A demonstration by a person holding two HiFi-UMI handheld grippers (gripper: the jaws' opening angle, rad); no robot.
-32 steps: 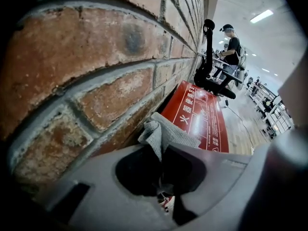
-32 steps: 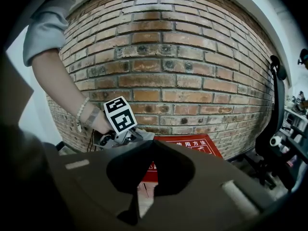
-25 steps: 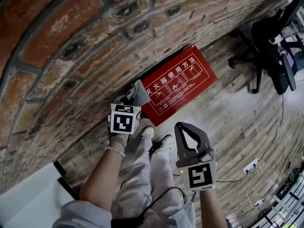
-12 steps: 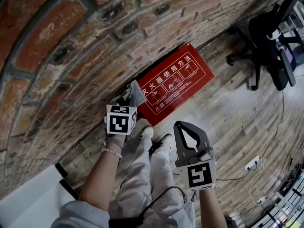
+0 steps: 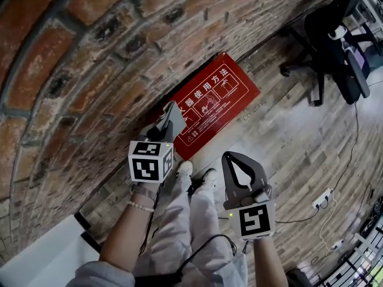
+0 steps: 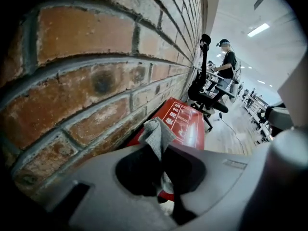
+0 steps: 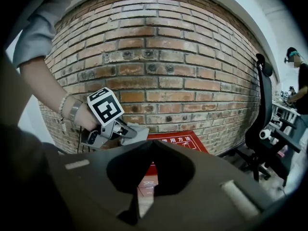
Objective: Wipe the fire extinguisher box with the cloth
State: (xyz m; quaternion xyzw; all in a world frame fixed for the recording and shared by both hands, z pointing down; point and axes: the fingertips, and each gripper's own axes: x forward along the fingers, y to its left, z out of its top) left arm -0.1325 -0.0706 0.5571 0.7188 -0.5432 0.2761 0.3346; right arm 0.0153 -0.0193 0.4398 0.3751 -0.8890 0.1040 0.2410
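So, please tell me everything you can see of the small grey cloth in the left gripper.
The small grey cloth looks like soft woven fabric, crumpled into a bunch. The left gripper has its jaws shut on it; one folded part sticks out past the tips, and a bit shows between the jaws behind them. It is held over the left end of the flat red fire extinguisher box, close to the brick wall. Whether it touches the box cannot be told.

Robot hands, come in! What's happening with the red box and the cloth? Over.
Left gripper shut on grey cloth. Right gripper shut, empty. Cloth at near end of fire extinguisher box, by brick wall. Office chair well aside.
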